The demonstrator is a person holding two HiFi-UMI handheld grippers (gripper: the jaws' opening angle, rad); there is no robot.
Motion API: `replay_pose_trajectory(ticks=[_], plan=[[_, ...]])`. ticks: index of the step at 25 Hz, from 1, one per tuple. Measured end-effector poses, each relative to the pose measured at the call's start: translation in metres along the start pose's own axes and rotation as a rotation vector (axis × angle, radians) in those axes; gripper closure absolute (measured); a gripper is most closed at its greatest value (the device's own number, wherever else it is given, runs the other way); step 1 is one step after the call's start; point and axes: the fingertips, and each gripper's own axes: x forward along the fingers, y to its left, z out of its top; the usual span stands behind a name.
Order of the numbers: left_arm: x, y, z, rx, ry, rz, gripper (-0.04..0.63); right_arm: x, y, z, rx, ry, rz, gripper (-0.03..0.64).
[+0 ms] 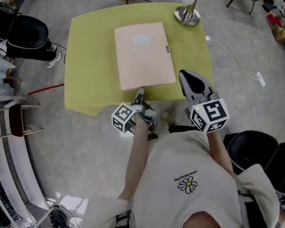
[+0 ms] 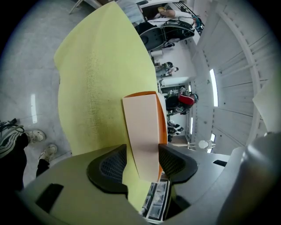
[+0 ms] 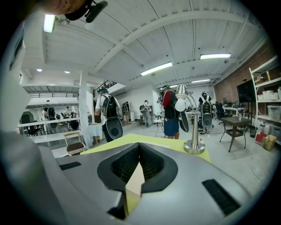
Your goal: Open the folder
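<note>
**Fingers spread at the edge of the folder**

Your left gripper has its jaws wide apart, with the pink folder's near edge between them. That folder lies closed and flat at the middle of the yellow table. Your right gripper sits just beside the folder's lower right corner, its jaws pressed together on nothing. At the table's upper right stands a lamp.
</note>
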Motion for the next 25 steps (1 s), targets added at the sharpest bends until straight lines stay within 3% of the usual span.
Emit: replay_pose_trajectory(ticks=[6,11,13,19,25], plan=[[0.002,-0.001,-0.002,-0.030,0.010,-0.033,0.377,0.003,0.002,-0.005,-0.002,0.013,0.012,0.604],[0.004,-0.004,-0.004,-0.191,0.006,-0.093,0.387,0.007,0.005,-0.006,-0.003,0.024,0.026,0.604],[0.005,-0.004,-0.004,-0.215,0.005,-0.112,0.386,0.009,0.006,-0.007,-0.001,0.030,0.031,0.604],[0.007,-0.006,0.000,-0.121,-0.065,-0.182,0.402,0.014,0.007,-0.014,0.003,0.044,0.039,0.605],[0.009,-0.007,0.004,-0.103,-0.092,-0.249,0.405,0.015,0.006,-0.015,0.010,0.054,0.037,0.604]])
